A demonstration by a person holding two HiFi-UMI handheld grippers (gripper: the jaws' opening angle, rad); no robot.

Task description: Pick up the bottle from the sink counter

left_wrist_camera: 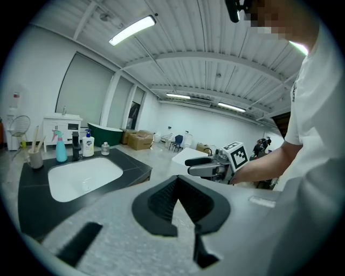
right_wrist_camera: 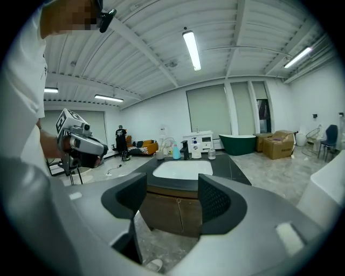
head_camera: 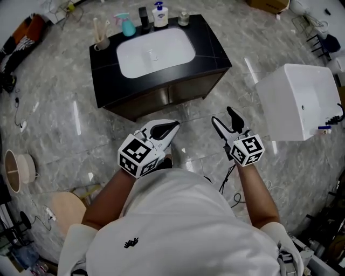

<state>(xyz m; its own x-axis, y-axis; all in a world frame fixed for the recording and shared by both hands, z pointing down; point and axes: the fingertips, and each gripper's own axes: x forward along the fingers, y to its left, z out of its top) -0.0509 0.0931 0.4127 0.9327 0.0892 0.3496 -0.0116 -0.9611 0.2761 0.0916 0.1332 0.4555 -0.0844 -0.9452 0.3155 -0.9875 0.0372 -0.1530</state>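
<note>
A black sink counter [head_camera: 213,46] carries a white basin [head_camera: 155,52]. Well in front of the counter, the left gripper [head_camera: 171,128] has its jaws pressed together on nothing. The right gripper [head_camera: 222,116] has its jaws wide apart, nothing between them. At the counter's back edge stands the bottle [head_camera: 159,15], which is white with a blue label and a pump top.

1. This is a large studio-like test hall, not a home bathroom: a sink counter [head_camera: 213,51] stands alone on an open marble-patterned floor [head_camera: 54,124].
2. Long strip lights [right_wrist_camera: 191,49] hang under a ribbed industrial ceiling [right_wrist_camera: 135,54].
3. A green bathtub [right_wrist_camera: 253,144], cardboard boxes [right_wrist_camera: 283,144] and loose cables [head_camera: 232,178] sit around the edges.
</note>
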